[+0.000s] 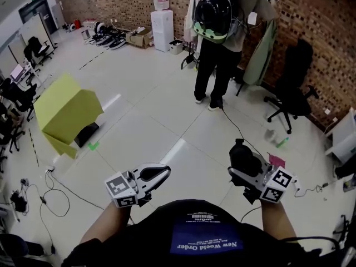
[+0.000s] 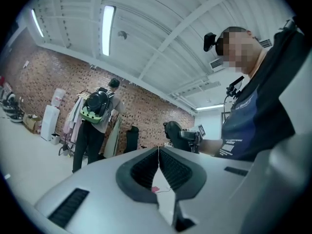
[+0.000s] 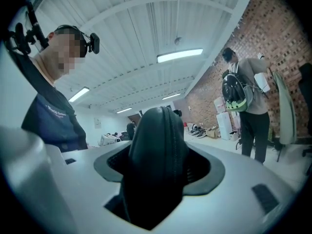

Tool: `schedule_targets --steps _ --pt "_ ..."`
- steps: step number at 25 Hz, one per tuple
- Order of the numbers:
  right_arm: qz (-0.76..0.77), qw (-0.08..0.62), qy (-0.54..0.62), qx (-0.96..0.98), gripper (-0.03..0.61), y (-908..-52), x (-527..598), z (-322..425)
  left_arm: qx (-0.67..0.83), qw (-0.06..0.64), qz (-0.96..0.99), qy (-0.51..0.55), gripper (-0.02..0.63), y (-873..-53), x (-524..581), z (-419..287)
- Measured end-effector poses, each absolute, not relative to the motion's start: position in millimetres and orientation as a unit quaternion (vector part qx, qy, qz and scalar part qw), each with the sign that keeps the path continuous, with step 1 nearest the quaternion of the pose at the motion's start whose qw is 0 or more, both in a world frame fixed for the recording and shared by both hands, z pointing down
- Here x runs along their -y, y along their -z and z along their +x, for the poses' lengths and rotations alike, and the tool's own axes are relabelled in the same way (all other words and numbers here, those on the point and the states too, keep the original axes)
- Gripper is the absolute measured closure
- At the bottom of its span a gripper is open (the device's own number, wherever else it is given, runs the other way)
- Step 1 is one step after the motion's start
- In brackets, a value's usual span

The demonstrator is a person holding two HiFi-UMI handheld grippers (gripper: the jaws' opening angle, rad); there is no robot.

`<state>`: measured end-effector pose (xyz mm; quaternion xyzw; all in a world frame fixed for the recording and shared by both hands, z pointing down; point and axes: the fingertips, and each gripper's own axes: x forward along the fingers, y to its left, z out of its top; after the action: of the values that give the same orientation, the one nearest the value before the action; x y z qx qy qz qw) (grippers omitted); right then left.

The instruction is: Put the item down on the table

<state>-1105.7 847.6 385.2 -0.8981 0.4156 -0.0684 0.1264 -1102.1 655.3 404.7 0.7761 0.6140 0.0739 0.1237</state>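
The pale tiled floor (image 1: 150,115) fills the head view. On it, at the left, stands a yellow-green box (image 1: 67,113) with flat, angular faces. A person with a black backpack (image 1: 219,49) stands at the far side near the brick wall, with a black office chair (image 1: 292,82) to the right.

Right gripper (image 1: 246,168): the jaws stand wide and are clamped on a black zippered case (image 3: 158,160). The case is held in the air above the floor, at the person's right.
- Long axis: runs along the jaws. The rounded end projects past the fingertips, away from the person.
- Position: centred between the two jaws, with its lower end seated deep in the gripper's throat.
- Surface: smooth, dark and matt, domed in shape. A zip seam runs lengthwise over the crown.

Left gripper (image 1: 153,174): the jaws are pressed together along their length, with nothing between them. The pads (image 2: 146,169) are dark and ribbed, set in smooth grey housings.
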Motion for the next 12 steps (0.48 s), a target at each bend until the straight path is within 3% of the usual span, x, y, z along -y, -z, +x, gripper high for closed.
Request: schedule_targets --steps 8,12 --pt "-0.884 0.118 0.074 -0.445 0.285 -382.1 -896.3 -959.6 -0.57 0.078 0.815 -0.067 0.607 -400.9 -697.1 -981.2" --pt "-0.868 0.103 0.087 -0.479 0.285 -392.4 -920.7 -878.3 -0.536 0.089 0.837 -0.058 0.607 -406.0 -732.3 -913.5"
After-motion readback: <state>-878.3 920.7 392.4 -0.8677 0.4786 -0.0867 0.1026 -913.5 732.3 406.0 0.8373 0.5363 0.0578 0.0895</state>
